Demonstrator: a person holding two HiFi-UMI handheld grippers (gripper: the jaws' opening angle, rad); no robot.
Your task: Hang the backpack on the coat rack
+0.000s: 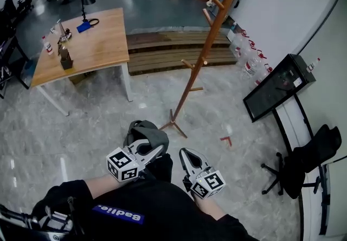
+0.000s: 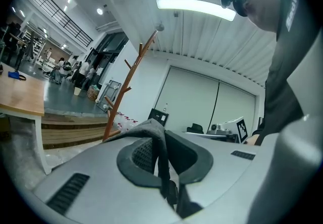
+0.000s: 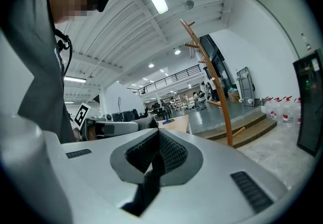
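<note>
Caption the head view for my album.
The left gripper grips the grey backpack, with the wooden coat rack standing ahead.

Grey backpack (image 1: 145, 132) aloft, apart from upright wooden coat rack (image 1: 209, 43)

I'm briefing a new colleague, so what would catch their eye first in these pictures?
The tall wooden coat rack stands bare on the open floor, just ahead. Close to the person's body, the left gripper is clamped on a grey backpack by its strap, with the right gripper shut and empty beside it.
</note>
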